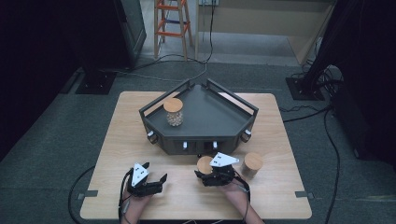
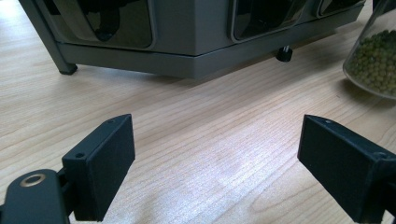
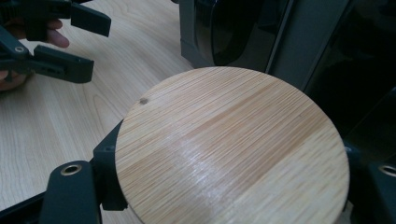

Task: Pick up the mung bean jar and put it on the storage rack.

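My right gripper (image 1: 202, 169) is shut on a glass jar with a round wooden lid (image 1: 204, 164), near the table's front middle. In the right gripper view the lid (image 3: 224, 130) sits between the two jaws of my right gripper (image 3: 231, 161). The left gripper view catches that jar's glass wall and green beans (image 2: 376, 60) at its right edge. My left gripper (image 1: 156, 171) rests to the left of the jar, open, with bare wood between its jaws (image 2: 215, 158). It also appears open in the right gripper view (image 3: 70, 42).
A grey angular stand (image 1: 210, 119) fills the table's middle, with drawer fronts facing me (image 2: 187, 32). A jar of pale contents (image 1: 173, 112) stands on its top left. Another wooden-lidded jar (image 1: 252, 162) stands right of my right gripper. Cables and an orange ladder (image 1: 172, 23) lie beyond the table.
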### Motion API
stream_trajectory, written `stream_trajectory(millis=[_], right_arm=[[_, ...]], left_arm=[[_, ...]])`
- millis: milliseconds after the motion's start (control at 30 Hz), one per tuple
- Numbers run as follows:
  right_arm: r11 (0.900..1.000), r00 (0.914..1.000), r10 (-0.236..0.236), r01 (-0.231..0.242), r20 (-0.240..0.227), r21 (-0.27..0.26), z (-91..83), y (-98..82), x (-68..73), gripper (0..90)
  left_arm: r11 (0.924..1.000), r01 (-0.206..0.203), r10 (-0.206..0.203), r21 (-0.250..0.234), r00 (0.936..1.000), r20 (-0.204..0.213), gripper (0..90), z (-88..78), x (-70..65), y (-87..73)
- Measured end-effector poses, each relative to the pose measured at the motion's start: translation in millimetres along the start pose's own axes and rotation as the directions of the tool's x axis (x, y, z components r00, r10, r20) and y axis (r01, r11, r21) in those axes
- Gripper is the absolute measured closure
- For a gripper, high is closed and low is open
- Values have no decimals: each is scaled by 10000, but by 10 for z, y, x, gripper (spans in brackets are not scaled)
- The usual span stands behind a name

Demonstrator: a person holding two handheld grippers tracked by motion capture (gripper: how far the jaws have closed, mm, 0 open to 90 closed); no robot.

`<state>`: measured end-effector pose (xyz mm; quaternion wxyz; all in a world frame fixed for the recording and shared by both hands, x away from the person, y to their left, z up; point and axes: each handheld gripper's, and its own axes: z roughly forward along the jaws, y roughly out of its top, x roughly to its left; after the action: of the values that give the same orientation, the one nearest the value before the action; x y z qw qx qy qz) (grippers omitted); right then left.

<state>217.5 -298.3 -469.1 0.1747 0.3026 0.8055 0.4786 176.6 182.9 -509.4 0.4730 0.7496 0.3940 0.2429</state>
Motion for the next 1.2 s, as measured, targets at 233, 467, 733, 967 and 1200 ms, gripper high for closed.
stream_trajectory(millis=[233,467,733,967,1200], right_arm=[[9999,9999,-102,101,-14,-38,-8,84,0,253],[9998,9998,-206,205,-63,-59,-14,145,22,254],[9998,9997,-220,219,-91,-40,-38,191,24,254],[9998,9998,-159,158,-134,-115,-74,233,-8,254],[9996,9996,-241,239,-115,-151,-94,296,-8,254]], left_arm=[[9999,-100,100,25,9999,-18,110,0,-11,4],[10000,-90,90,24,10000,33,110,2,-1,4],[9999,-158,158,36,9999,10,110,4,-11,7],[9998,-201,201,42,9998,-4,110,5,-16,7],[9999,-109,109,-6,9999,16,110,-1,-7,-1]])
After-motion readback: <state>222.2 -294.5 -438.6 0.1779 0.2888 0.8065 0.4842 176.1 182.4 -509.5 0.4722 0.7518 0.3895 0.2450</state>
